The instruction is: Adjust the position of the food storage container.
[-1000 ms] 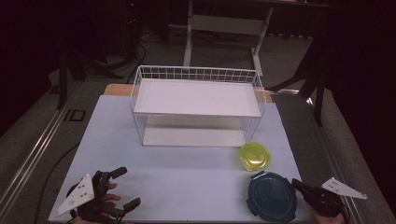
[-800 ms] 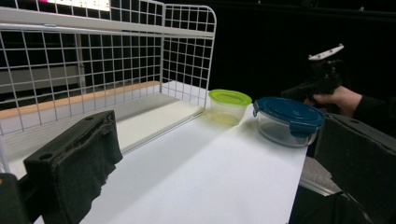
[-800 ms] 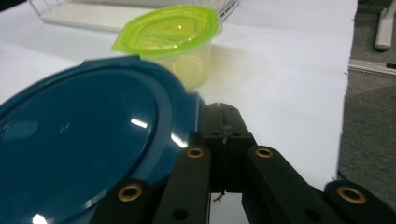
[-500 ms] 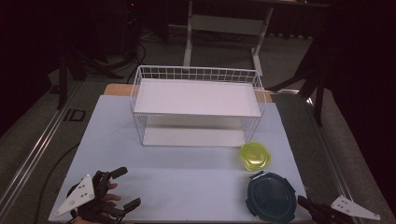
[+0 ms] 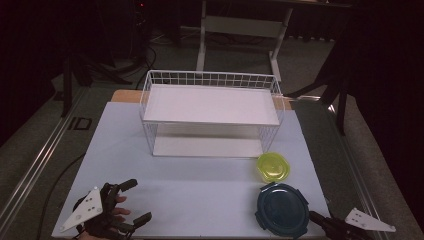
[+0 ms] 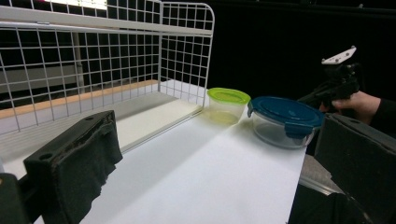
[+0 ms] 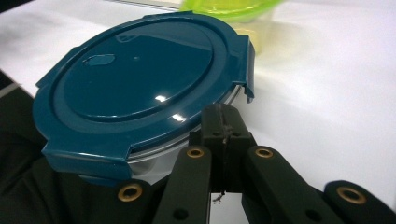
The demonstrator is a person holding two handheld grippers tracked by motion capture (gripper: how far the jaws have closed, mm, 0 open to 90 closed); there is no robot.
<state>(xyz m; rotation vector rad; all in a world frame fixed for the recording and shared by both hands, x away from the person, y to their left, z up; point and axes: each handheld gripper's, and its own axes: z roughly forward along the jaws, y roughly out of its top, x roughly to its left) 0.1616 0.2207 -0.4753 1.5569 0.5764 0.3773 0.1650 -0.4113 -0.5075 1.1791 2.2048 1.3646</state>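
A round glass container with a dark blue clip lid [image 5: 282, 210] sits at the front right of the white mat [image 5: 200, 190]. Just behind it stands a smaller container with a yellow-green lid [image 5: 273, 167]. My right gripper [image 5: 315, 216] lies low at the mat's front right corner, jaws shut with nothing between them. In the right gripper view its tips [image 7: 224, 122] point at the blue lid [image 7: 135, 79] just under the rim. My left gripper [image 5: 139, 201] rests at the front left, open and empty, its jaws [image 6: 210, 186] spread wide.
A white two-tier wire rack [image 5: 210, 115] stands at the middle back of the mat, both shelves bare. The left gripper view shows the rack [image 6: 93, 70] at left and the blue [image 6: 285, 120] and green [image 6: 228, 105] containers ahead.
My right gripper has drawn back and down toward the front right corner, a little away from the blue container. The left gripper has stayed put.
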